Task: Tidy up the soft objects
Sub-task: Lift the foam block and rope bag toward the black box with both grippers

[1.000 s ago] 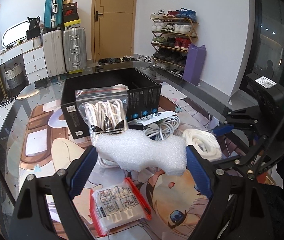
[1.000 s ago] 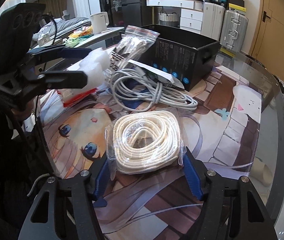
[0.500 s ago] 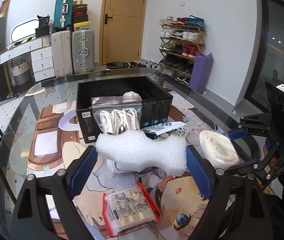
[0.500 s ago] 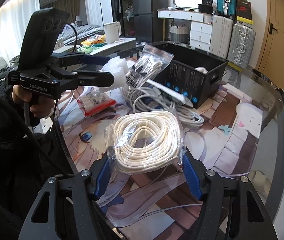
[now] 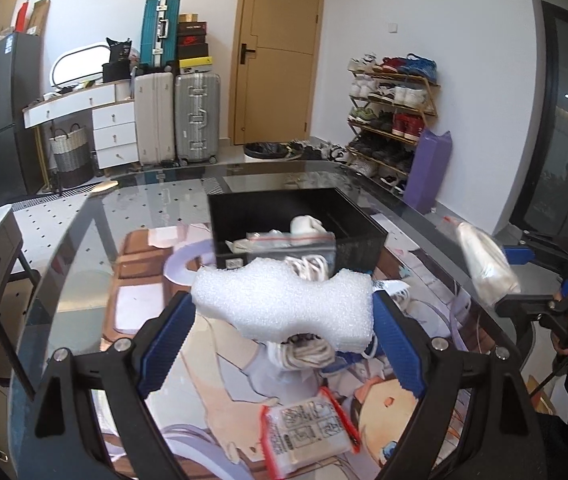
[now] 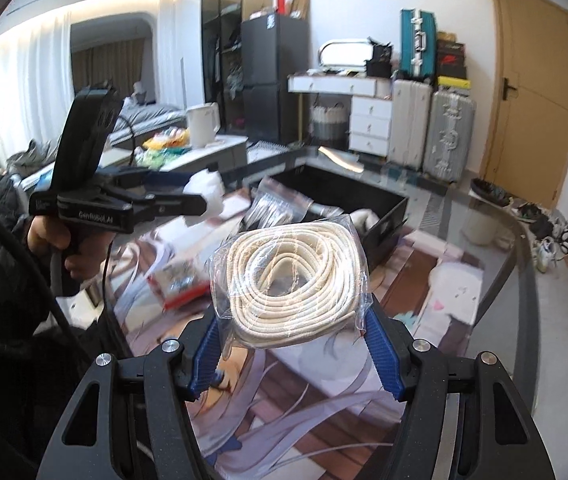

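My left gripper point(image 5: 284, 320) is shut on a white foam block point(image 5: 284, 304) and holds it high above the table, short of the black box point(image 5: 364, 236). My right gripper point(image 6: 290, 334) is shut on a clear bag of coiled cream rope point(image 6: 290, 280), also lifted; the bag shows at the right of the left wrist view point(image 5: 484, 264). The box holds a white soft item point(image 5: 304, 224). A zip bag of white cords point(image 5: 308, 256) leans against the box front. The left gripper point(image 6: 203, 204) shows in the right wrist view with the foam block point(image 6: 207, 186).
A red-edged sachet pack point(image 5: 308, 436) lies on the anime-print mat point(image 5: 211, 392) near me. Loose white cables point(image 5: 304, 352) lie under the foam. The glass table edge point(image 5: 424, 208) curves at the right. Suitcases point(image 5: 195, 116) and a shoe rack point(image 5: 392, 112) stand beyond.
Both grippers have risen well above the table with their loads and moved toward the black box. The rope bag has left the mat.
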Demonstrator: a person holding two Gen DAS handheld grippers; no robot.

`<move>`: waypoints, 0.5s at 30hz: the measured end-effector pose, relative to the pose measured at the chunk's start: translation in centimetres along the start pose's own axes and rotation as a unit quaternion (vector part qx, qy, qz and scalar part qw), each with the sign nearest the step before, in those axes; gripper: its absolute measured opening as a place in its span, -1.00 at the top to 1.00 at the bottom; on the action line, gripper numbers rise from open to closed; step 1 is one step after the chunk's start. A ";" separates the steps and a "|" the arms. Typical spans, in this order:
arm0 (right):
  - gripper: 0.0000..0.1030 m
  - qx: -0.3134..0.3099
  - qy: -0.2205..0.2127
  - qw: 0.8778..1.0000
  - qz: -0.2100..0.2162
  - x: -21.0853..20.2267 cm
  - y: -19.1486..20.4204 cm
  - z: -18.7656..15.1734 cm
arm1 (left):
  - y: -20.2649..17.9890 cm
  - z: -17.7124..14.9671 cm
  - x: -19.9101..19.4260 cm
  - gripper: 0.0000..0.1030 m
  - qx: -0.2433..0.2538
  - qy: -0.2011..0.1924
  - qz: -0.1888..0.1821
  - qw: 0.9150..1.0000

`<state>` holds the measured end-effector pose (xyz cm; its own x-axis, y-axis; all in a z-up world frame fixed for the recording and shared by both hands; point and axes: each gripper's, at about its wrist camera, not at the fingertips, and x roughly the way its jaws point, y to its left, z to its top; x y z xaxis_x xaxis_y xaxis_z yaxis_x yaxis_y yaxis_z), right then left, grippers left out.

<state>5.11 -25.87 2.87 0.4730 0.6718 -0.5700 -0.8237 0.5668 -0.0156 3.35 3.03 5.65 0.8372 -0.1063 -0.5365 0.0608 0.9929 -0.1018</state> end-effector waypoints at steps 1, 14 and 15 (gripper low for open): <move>-0.27 0.005 -0.004 1.000 -0.004 0.0 -0.1 0.2 | 0.0 0.0 0.0 -0.71 -0.001 -0.001 0.002 1.000; -0.27 0.044 -0.008 0.998 -0.041 1.8 -0.8 2.1 | 0.4 1.8 1.3 -0.71 -0.008 -0.007 0.029 1.000; -0.27 0.046 -0.008 0.998 -0.044 1.9 -0.9 2.3 | 0.4 2.0 1.4 -0.71 -0.008 -0.010 0.030 0.999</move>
<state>7.45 -23.97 3.71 0.5483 0.6244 -0.5563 -0.7469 0.6648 0.0100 5.66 3.39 6.54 0.8493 -0.0464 -0.5259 0.0025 0.9965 -0.0839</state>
